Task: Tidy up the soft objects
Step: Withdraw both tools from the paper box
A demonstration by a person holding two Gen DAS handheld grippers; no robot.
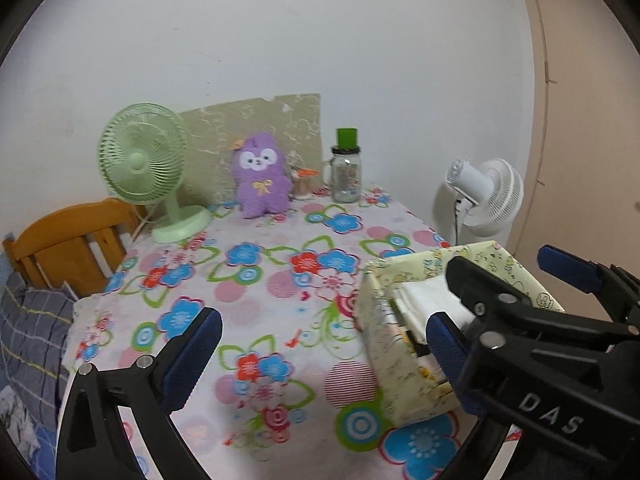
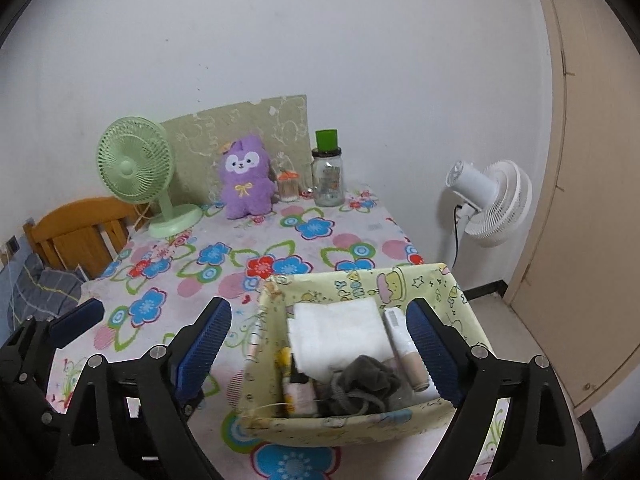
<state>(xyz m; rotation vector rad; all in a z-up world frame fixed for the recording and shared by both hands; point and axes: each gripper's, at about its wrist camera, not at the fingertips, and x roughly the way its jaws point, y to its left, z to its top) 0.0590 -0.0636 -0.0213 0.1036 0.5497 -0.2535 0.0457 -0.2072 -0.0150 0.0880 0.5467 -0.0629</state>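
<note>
While both your left gripper and right gripper are hanging wide open and empty, the fabric bin is sitting at the surface's near right corner holding a grey soft bundle; the purple plush at the far edge is probably calling for your reach next.

surface cloth: white ground, printed with blue, red and pink flowers and green outlines
box: pale yellow, printed with small cartoon figures
folded cloth: white, seen in the box
bundle: dark grey, seen in the box
plush toy: purple, white face, yellow bow
desk fan: pale green
standing fan: white
jar: clear, green cap
chair: orange-brown wood
tool pads: blue on black arms
</note>
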